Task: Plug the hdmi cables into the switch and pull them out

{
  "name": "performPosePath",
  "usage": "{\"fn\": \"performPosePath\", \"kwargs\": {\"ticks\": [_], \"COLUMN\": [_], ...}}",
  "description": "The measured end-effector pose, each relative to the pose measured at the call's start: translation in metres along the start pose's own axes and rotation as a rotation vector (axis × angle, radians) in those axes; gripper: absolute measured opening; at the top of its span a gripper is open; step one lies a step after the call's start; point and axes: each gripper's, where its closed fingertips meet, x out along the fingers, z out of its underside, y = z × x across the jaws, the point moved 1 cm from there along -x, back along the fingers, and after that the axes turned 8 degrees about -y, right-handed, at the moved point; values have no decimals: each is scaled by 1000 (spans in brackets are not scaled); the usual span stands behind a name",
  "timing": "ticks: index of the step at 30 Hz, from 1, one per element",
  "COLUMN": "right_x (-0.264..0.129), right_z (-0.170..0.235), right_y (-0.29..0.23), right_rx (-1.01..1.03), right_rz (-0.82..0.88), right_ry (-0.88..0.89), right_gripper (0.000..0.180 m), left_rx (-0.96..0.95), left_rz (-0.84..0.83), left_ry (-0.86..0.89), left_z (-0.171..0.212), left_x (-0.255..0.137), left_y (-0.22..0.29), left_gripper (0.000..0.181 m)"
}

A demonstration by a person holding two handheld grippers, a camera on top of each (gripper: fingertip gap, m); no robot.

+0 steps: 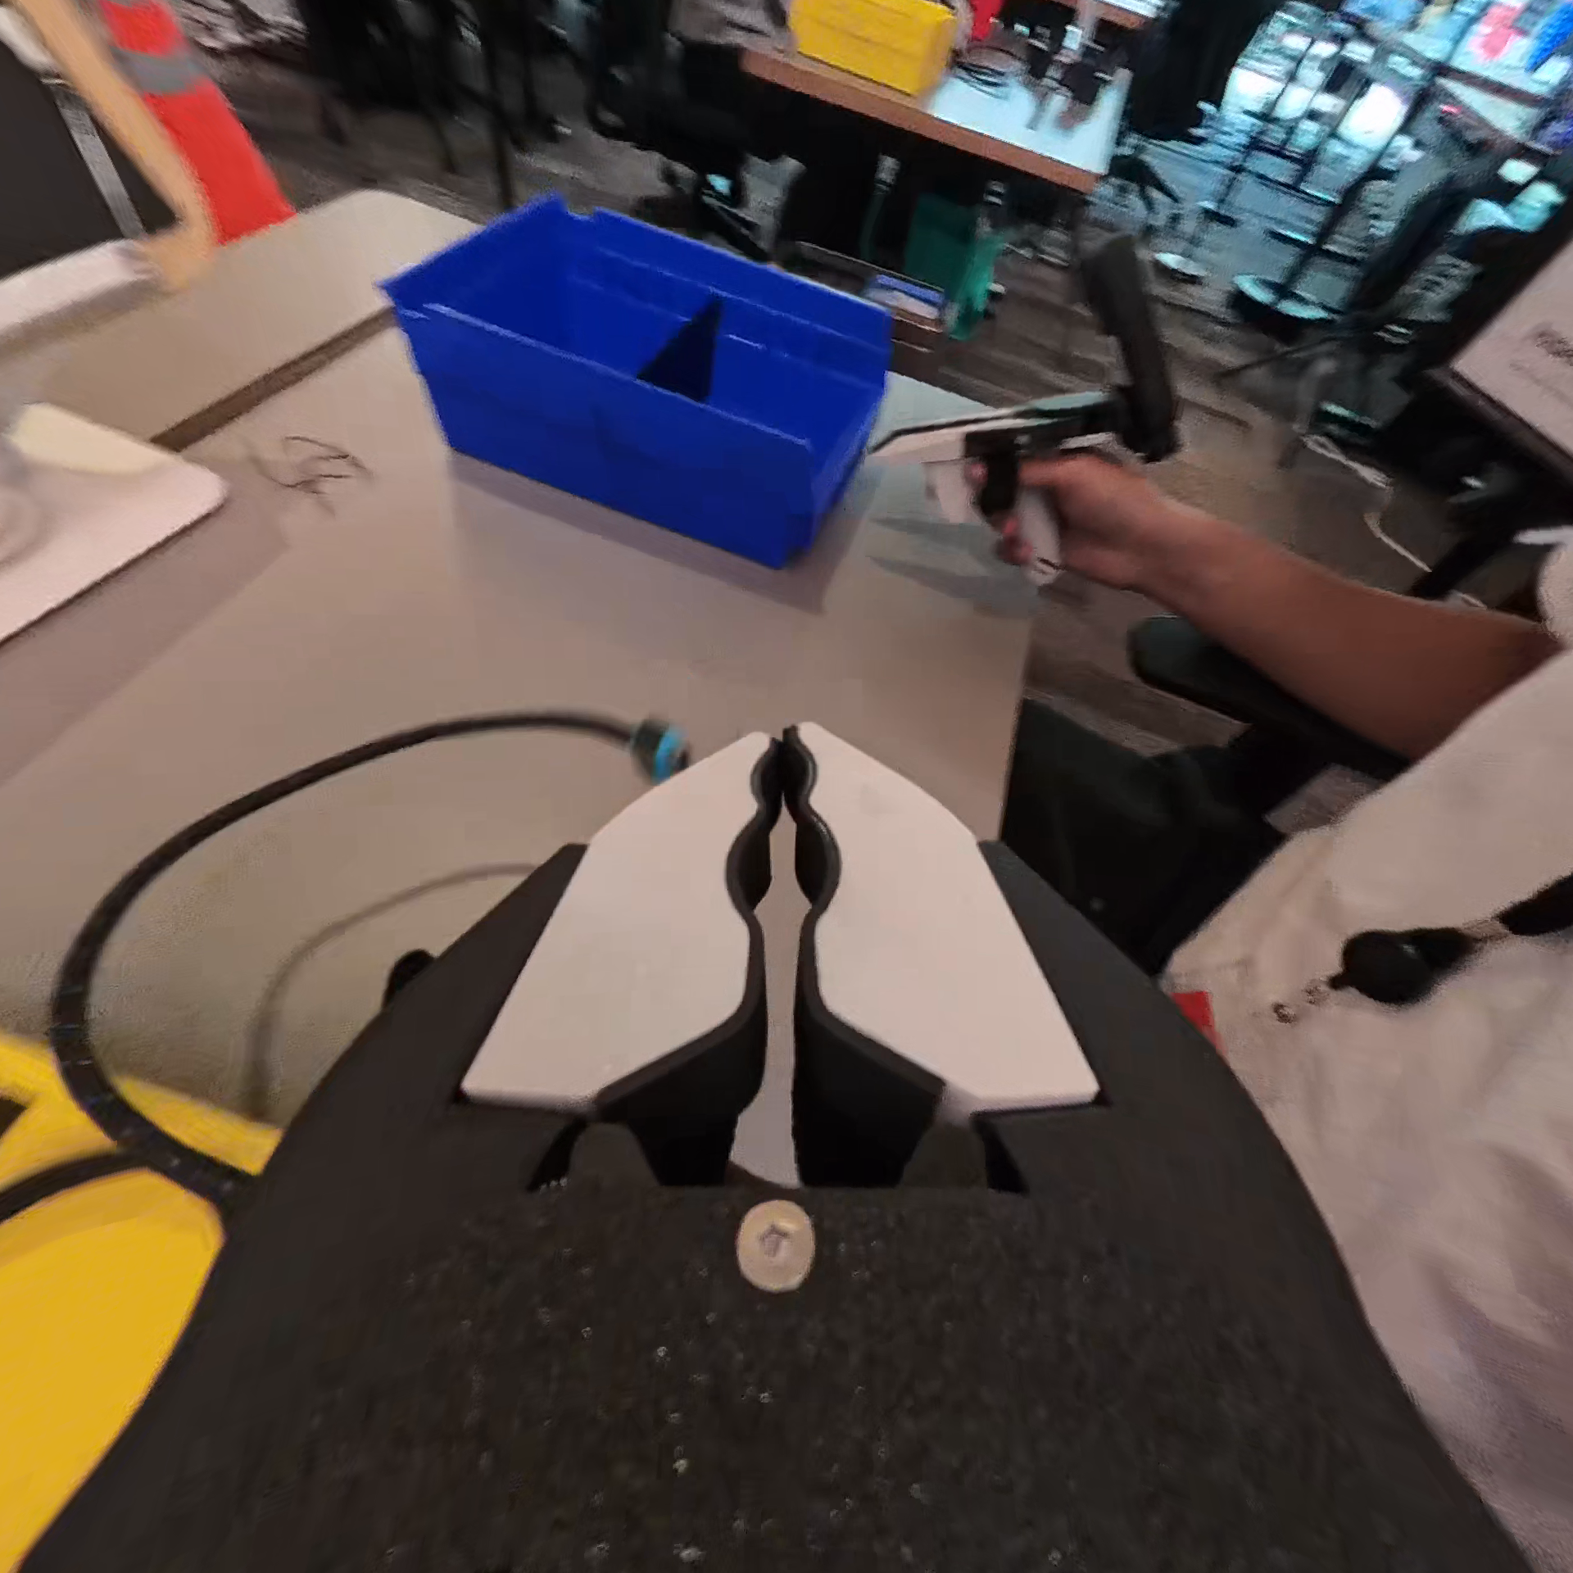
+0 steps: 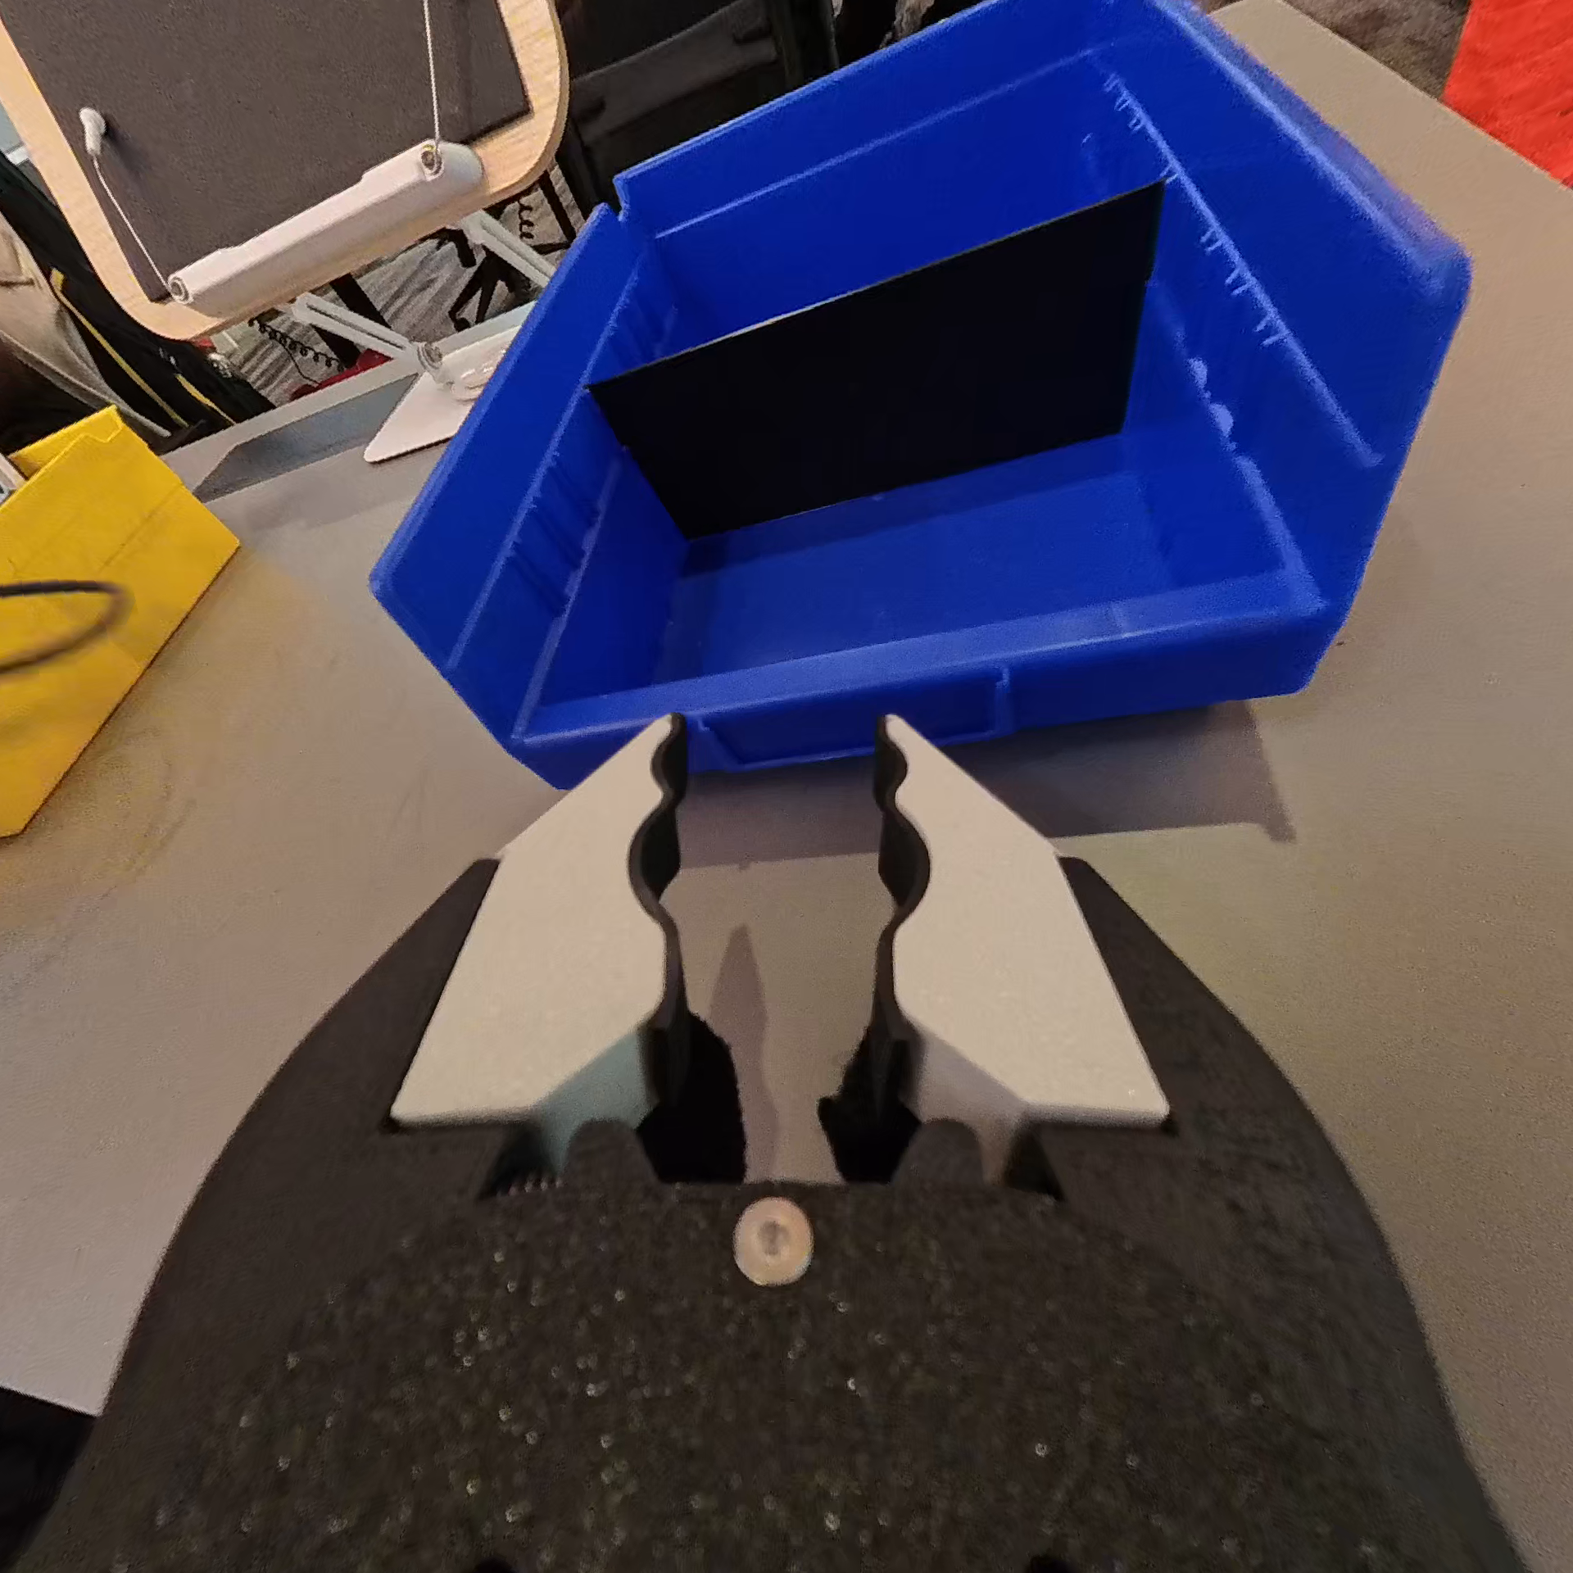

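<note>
Grippers first: my left gripper (image 1: 785, 739) has its jaws drawn together with nothing between them, tips hovering over the grey tabletop (image 1: 511, 613). My right gripper (image 2: 781, 732) has its jaws apart and empty, tips just short of the front wall of the blue bin (image 2: 851, 681). Count of bins: one blue, one yellow bin (image 2: 94, 596). The blue bin holds one black divider (image 2: 877, 383) standing across it; the near compartment shows bare floor, and I cannot see into the far one. Cables counted: one black cable (image 1: 281, 792) in the left wrist view, curving across the tabletop from the yellow bin at the lower left, its blue-ringed plug end (image 1: 662, 747) lying just left of the left gripper tips, apparently not touching them. The right wrist view shows a single dark cable loop over the yellow bin. No switch is identifiable in either view. One hand (image 1: 1081, 528) holds the right gripper's handle beside the blue bin.
</note>
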Motion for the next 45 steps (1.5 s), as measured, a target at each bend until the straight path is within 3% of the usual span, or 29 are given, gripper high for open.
{"fn": "performPosePath", "kwargs": {"ticks": [5, 7, 10, 12, 14, 18, 21, 24, 26, 28, 33, 37, 41, 45], "right_x": [1, 1, -1, -2, -1, 2, 4, 4, 4, 5, 4, 5, 8, 11], "right_z": [2, 3, 4, 5, 6, 8, 8, 8, 8, 9, 11, 11, 11, 10], "right_y": [-2, -2, -1, 0, -1, -7, -10, -7, -5, -6, -10, -13, -16, -16], "right_rx": [-5, -9, -12, -10, -9, -11, -38, -61, -50, -36, -35, -25, -20, -25], "right_rz": [-9, -8, -5, -5, -10, -29, -22, -1, -7, -18, -37, -53, -65, -65], "right_ry": [-13, -16, -20, -23, -27, -41, -46, -48, -49, -50, -55, -58, -63, -67], "right_gripper": [43, 43, 43, 43, 43, 43, 43, 43, 43, 43, 43, 43, 43, 43], "left_rx": [5, 5, 1, 37, 89, -22, -16, -1, 10, -15, -122, -312, -446, -515], "left_rz": [218, 107, -175, -357, -373, -304, -384, -403, -406, -294, 314, 743, 764, 584], "left_ry": [-1, -27, -223, -404, -475, -437, -475, -505, -495, -427, -312, -325, -460, -598], "left_z": [-32, -27, 18, 58, 82, 92, 102, 112, 104, 79, 4, -17, 2, 23], "left_x": [19, 28, 42, 53, 75, 131, 155, 165, 159, 147, 76, 41, 63, 92], "left_y": [35, 18, -32, -61, -66, -72, -86, -85, -78, -51, 59, 88, 54, -14], "left_gripper": [0, 0, 0, 21, 37, 45, 43, 13, 11, 11, 10, 10, 11, 13]}}
